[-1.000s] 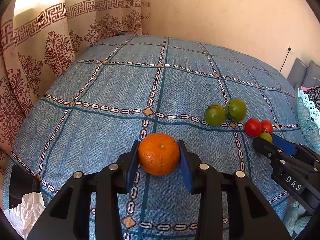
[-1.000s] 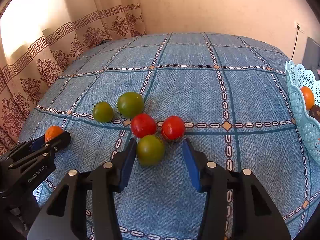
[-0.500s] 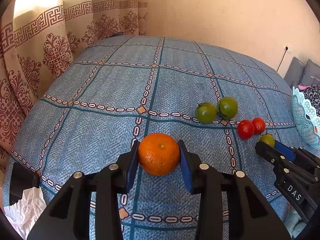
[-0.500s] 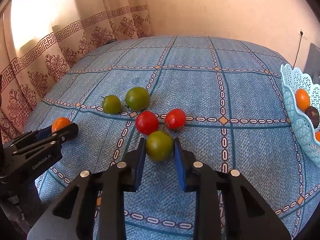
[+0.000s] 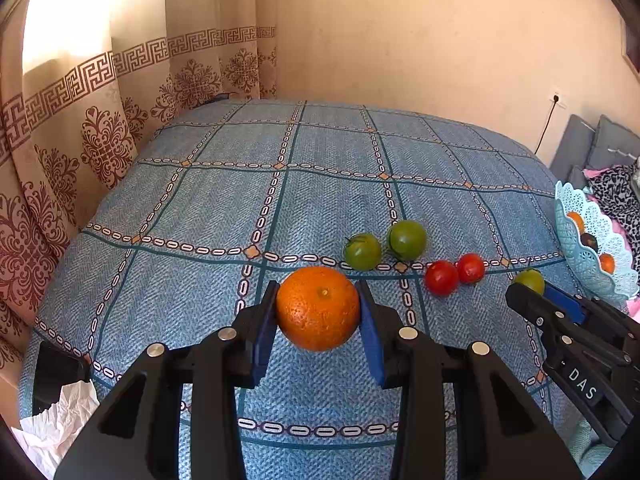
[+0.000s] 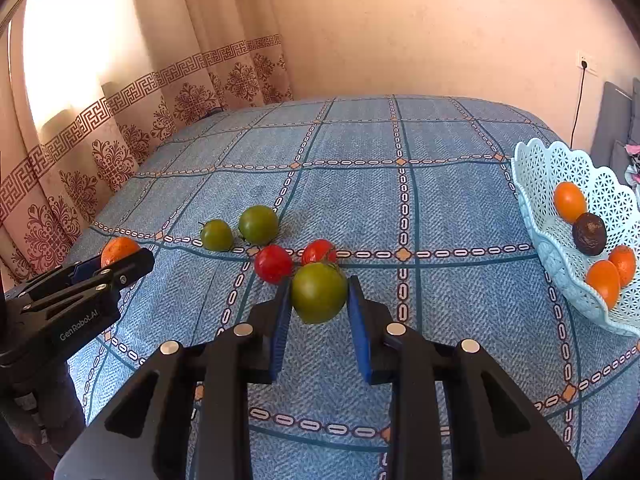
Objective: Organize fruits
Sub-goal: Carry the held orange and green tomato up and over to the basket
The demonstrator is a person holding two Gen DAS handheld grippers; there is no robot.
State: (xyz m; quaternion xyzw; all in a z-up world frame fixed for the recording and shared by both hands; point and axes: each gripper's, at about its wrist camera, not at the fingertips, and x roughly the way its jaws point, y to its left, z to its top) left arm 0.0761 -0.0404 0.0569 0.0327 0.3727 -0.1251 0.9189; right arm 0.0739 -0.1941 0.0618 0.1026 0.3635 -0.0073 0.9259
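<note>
My left gripper (image 5: 319, 312) is shut on an orange (image 5: 318, 308), held a little above the blue patterned cloth (image 5: 224, 216). My right gripper (image 6: 318, 298) is shut on a green tomato (image 6: 319, 297), also lifted off the cloth. On the cloth lie two green tomatoes (image 6: 218, 235) (image 6: 258, 224) and two red tomatoes (image 6: 273, 263) (image 6: 319, 251). A pale blue lattice basket (image 6: 536, 208) at the right holds three oranges (image 6: 569, 201) and a dark fruit (image 6: 589, 233). In the left wrist view the right gripper (image 5: 532, 294) shows at the right with its green tomato (image 5: 529, 281).
Patterned curtains (image 5: 100, 120) hang along the left of the surface and a plain wall stands behind. A black object (image 5: 56, 376) and crumpled white paper (image 5: 60, 424) sit at the near left corner. Grey cushions (image 5: 600, 148) and patterned fabric lie beyond the basket.
The right gripper closed on the green tomato and lifted it off the cloth. The left gripper rose with the orange still in its grip. Both views now see more of the wall.
</note>
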